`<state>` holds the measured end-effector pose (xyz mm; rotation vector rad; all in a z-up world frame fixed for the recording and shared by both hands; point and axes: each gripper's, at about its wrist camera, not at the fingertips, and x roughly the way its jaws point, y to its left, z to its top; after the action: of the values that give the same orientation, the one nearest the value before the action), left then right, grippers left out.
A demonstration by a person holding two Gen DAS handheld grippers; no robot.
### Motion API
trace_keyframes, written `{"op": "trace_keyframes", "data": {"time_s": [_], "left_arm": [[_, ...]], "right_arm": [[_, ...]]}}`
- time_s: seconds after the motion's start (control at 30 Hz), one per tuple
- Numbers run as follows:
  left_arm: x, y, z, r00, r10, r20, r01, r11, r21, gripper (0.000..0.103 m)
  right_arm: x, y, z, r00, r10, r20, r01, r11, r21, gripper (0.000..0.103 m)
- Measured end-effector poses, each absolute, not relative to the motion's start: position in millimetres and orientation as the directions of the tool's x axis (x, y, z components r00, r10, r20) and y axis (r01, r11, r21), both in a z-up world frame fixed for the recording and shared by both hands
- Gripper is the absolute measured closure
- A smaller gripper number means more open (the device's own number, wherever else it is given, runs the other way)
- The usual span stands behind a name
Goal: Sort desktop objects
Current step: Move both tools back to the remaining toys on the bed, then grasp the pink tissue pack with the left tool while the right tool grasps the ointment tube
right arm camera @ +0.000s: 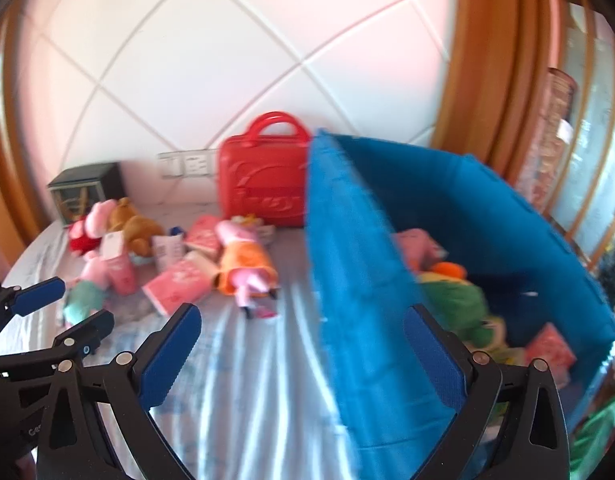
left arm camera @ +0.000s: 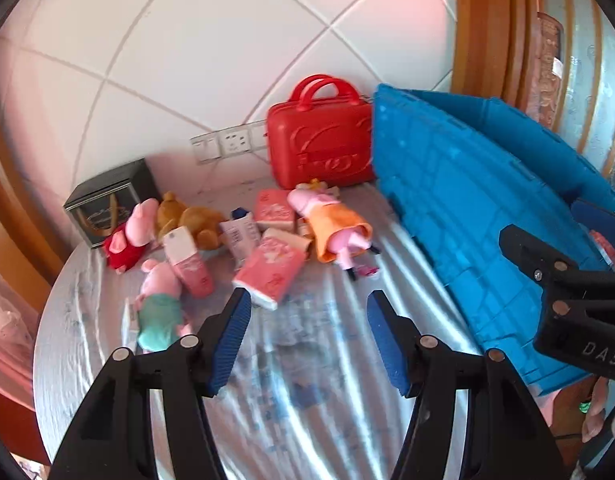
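Both grippers, left (left arm camera: 309, 334) and right (right arm camera: 301, 354), hover spread and empty over the table (left arm camera: 327, 400) beside the blue bin (right arm camera: 359, 280); the nearby pink packet (left arm camera: 269, 270), probably light and soft, suits pinching across its flat sides.

A round table (left arm camera: 307, 380) under a shiny, wrinkled plastic cover carries everything. At its far edge a red toy suitcase (left arm camera: 321, 148) stands upright against the wall, and a dark square box (left arm camera: 107, 204) sits at the far left. A blue plastic crate (left arm camera: 479, 216) fills the right side, touching the suitcase. Left of centre lies a loose heap: a pig plush in an orange dress (left arm camera: 331, 224), a pig plush in red (left arm camera: 127, 236), a pig plush in teal (left arm camera: 159, 304), a brown teddy bear (left arm camera: 187, 218) and several pink tissue packs (left arm camera: 269, 272).
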<state>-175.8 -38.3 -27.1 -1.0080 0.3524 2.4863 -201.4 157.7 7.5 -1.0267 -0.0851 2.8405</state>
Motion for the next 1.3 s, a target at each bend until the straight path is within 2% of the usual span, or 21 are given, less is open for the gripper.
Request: {"op": "trace_keyframes", "data": {"time_s": [0.3, 0.47, 0.8, 1.23, 1.3], "left_arm": [[-225.5, -116.7, -67.2, -0.606, 0.203, -0.769, -0.403, -0.912, 0.077, 0.043], [-257.4, -131.8, -90.8, -0.567, 0.188, -0.802, -0.388, -0.92, 0.059, 0.043], [-323.4, -88.8, -156.7, -0.442, 0.216, -0.871, -0.457, -0.889, 0.011, 0.043], [-407.0, -17.6, -236.8, -0.347, 0.174, -0.922, -0.558, -0.828, 0.053, 0.043], [-415.9, -9.8, -243.8, -0.349, 0.158, -0.924, -0.564, -0.822, 0.072, 0.041]], "right_arm": [[-240.2, 91.2, -39.5, -0.699, 0.026, -0.715, -0.001, -0.999, -0.035, 0.0], [-268.6, 75.2, -64.9, -0.656, 0.005, -0.755, 0.014, -1.0, -0.019, 0.0], [-335.4, 107.3, -126.0, -0.542, 0.044, -0.839, -0.05, -0.999, -0.02, 0.0], [-405.0, 154.4, -216.7, -0.399, 0.059, -0.915, -0.127, -0.992, -0.008, 0.0], [-413.9, 156.6, -225.6, -0.387, 0.061, -0.92, -0.127, -0.992, -0.013, 0.0]]}}
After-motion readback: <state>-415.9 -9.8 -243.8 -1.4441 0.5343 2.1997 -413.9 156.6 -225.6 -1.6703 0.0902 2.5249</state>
